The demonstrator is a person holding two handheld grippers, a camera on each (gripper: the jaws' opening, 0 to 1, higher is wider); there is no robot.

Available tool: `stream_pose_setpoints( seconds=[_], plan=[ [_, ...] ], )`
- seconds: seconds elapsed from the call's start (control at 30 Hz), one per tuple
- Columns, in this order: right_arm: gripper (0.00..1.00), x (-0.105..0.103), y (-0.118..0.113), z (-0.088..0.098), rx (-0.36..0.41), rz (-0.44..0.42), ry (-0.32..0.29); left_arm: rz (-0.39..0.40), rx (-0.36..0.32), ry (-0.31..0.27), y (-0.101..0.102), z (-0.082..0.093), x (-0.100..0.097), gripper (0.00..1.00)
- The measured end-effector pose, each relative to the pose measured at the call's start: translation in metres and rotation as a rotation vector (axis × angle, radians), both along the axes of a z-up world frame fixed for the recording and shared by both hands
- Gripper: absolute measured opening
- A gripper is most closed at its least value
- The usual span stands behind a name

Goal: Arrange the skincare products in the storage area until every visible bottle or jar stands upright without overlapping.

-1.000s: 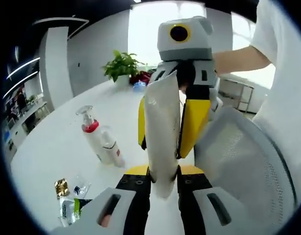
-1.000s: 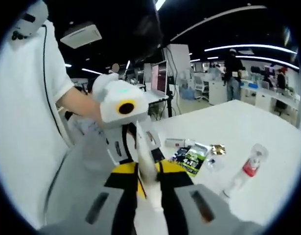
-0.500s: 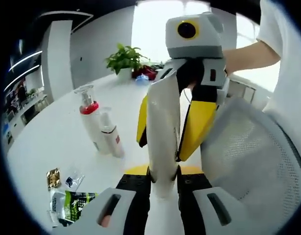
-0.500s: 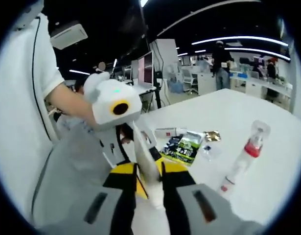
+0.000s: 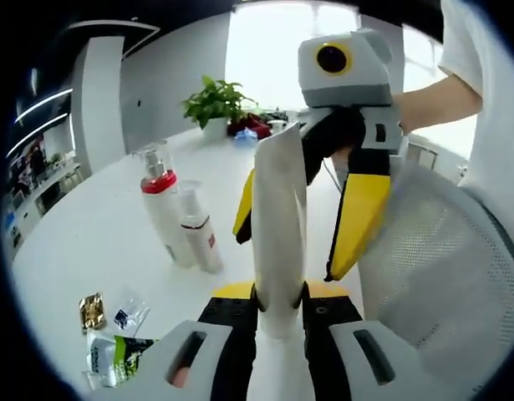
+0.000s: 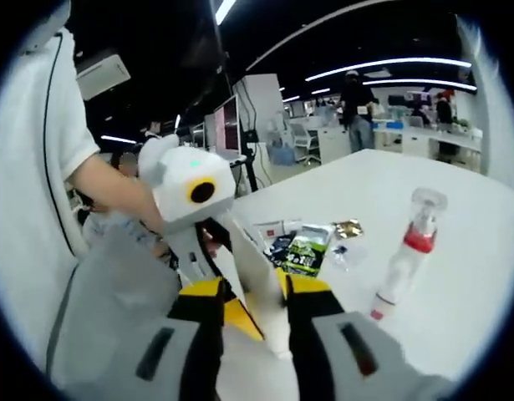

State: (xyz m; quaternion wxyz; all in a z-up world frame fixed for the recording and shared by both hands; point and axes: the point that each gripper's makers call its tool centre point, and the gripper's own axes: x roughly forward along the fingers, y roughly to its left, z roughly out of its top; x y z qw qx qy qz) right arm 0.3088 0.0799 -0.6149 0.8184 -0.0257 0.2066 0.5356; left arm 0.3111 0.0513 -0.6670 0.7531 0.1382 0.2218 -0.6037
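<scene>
Handover of a white squeeze tube (image 5: 279, 225) between the two tongs is judged to be the step in hand. In the left gripper view the left tongs (image 5: 279, 307) are clamped on the tube's lower end, and the tube is held upright above the white worktop (image 5: 89, 251). The right tongs (image 5: 302, 209), entering from one o'clock, are spread apart on either side of the tube's upper part, not closed on it.

In the right gripper view the right tongs (image 6: 255, 294) are seen open around the tube (image 6: 258, 267).

At ten o'clock of the tube, well apart, a red-collared pump bottle (image 5: 163, 209) and a smaller spray bottle (image 5: 198, 238) stand upright, touching or nearly so. Sachets (image 5: 114, 334) lie flat at eight o'clock.

Next, the tube would need setting upright beside the bottles, with no overlap.
</scene>
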Motion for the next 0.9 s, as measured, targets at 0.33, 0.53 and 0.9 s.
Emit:
stream_pose_setpoints(
  seconds=[0.33,0.53,0.9],
  plan=[
    [0.38,0.010,-0.021,-0.005,0.028,-0.107,0.020,0.006,0.015,-0.013,0.000,0.000,0.029,0.17],
    [0.46,0.012,-0.040,-0.015,0.030,-0.182,0.043,0.024,0.015,-0.018,0.003,0.000,0.052,0.17],
    [0.61,0.013,-0.063,-0.020,0.041,-0.284,0.069,0.042,0.005,-0.029,-0.002,0.002,0.091,0.17]
  ],
)
